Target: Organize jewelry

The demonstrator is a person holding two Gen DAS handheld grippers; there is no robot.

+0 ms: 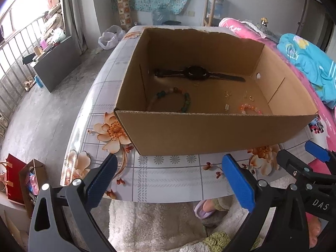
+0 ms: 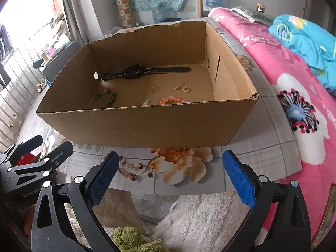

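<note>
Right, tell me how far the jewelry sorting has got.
Done: nothing visibly sorted. The watch, bead bracelets and small gold pieces lie loose in the cardboard box. In hand: nothing; left gripper and right gripper are open, outside the box. Left: everything.

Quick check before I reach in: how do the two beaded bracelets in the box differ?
The green-and-pink bracelet forms a bigger loop of mixed, chunky beads and lies at the box's left side. The orange bracelet is a smaller loop of rounder, glossy beads, further right. Both lie flat on the cardboard box floor near the front wall.
</note>
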